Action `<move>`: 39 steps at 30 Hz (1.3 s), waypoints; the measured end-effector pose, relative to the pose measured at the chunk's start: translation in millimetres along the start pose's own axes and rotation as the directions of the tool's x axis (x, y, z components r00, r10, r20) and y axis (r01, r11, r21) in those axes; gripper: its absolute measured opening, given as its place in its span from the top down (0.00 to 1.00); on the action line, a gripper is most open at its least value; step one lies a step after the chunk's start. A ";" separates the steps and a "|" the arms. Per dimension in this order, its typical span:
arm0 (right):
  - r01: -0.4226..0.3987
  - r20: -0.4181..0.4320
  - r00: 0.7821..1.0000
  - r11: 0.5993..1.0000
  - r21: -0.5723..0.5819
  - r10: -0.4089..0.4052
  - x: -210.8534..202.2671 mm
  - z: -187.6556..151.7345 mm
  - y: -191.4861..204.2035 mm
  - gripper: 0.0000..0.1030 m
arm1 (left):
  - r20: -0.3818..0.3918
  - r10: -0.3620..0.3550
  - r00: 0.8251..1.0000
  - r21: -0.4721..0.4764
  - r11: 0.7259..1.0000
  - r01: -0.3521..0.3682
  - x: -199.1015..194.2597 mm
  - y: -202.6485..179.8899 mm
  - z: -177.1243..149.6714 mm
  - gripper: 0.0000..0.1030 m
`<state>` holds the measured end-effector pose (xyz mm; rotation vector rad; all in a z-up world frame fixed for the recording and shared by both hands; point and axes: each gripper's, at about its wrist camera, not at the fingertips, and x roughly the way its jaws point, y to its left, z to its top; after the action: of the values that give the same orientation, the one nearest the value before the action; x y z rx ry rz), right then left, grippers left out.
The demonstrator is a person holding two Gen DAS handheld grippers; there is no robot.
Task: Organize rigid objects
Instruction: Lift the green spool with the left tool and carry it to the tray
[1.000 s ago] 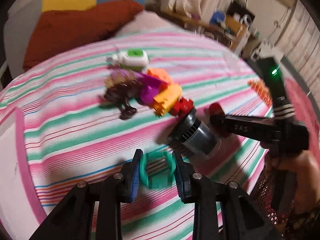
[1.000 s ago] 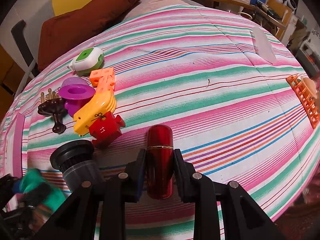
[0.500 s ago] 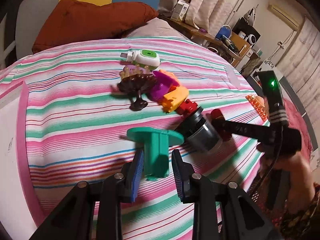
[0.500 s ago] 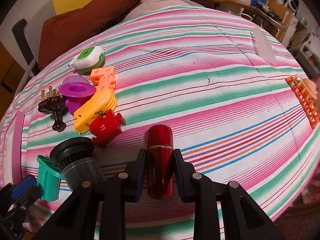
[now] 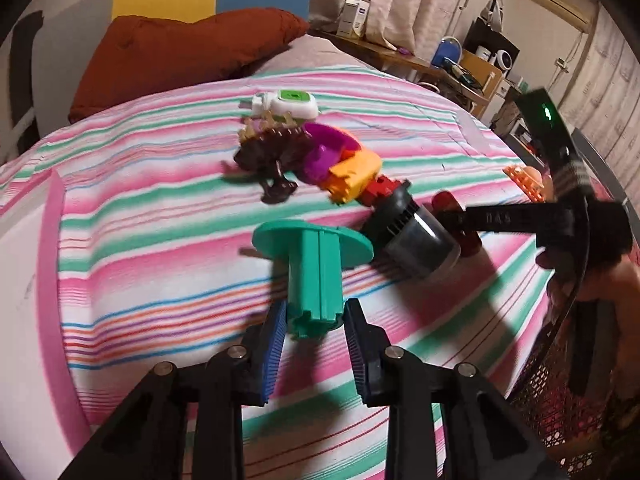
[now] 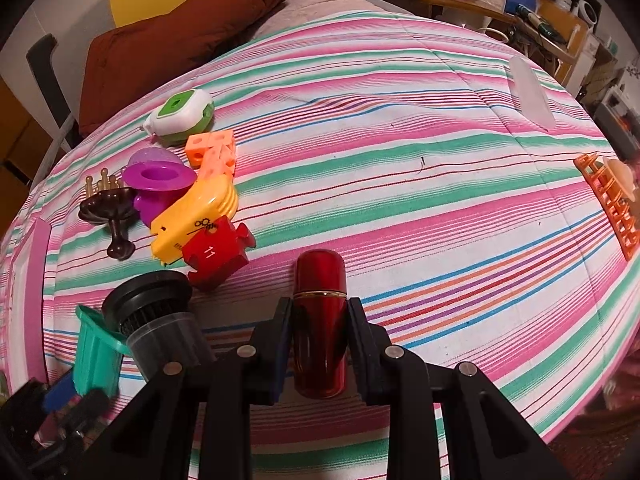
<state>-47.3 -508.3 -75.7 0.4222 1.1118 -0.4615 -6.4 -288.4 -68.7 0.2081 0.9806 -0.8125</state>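
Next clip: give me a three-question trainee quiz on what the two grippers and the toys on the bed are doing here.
1. True or false: the right gripper is closed on the red capsule.
2. The teal spool sits between the left gripper's pads. Which item lies right beside its flange? A) black-capped cylinder B) white-and-green case C) orange rack
3. Fill in: the red puzzle block shows the number ___.

Key: 1 true; 2 A; 3 eleven.
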 end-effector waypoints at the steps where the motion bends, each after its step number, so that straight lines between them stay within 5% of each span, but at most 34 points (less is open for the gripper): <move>1: -0.002 0.000 1.000 1.000 0.004 0.002 0.2 0.4 -0.5 0.74 | 0.014 -0.001 1.000 0.001 1.000 0.001 -5.6 -0.2 4.1 0.72; 7: 0.003 -0.001 1.000 1.000 -0.004 -0.003 1.2 1.5 1.2 0.74 | 0.049 0.039 0.998 0.079 0.996 -0.042 -14.9 -7.8 26.4 0.72; 17: -0.007 -0.003 1.000 1.000 0.010 0.007 0.9 1.0 -0.6 0.74 | 0.032 0.021 0.999 0.039 0.999 -0.022 -19.2 -8.6 11.1 0.71; 19: -0.004 -0.004 1.000 1.000 0.008 0.004 0.8 0.7 0.2 0.74 | 0.031 0.024 0.999 0.036 0.999 -0.025 -17.0 -9.8 10.1 0.62; 22: 0.001 -0.003 1.000 1.000 0.002 -0.001 0.7 0.2 1.3 0.74 | 0.011 0.034 0.999 0.039 0.999 -0.034 -7.2 -11.4 9.9 0.61; 28: -0.009 0.005 1.000 1.000 0.016 0.009 0.0 0.2 -1.0 0.74 | 0.041 0.002 0.999 -0.003 1.000 -0.002 -11.0 -2.4 10.8 0.71; 39: -0.010 0.036 0.999 1.000 0.024 0.009 -6.0 -0.6 -2.7 0.74 | 0.150 0.026 0.988 -0.139 0.990 -0.005 -74.7 52.0 17.9 0.71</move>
<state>-51.4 -509.3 -70.7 0.4385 1.0697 -0.4727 19.4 -222.7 -8.5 0.0340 0.8872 -0.7320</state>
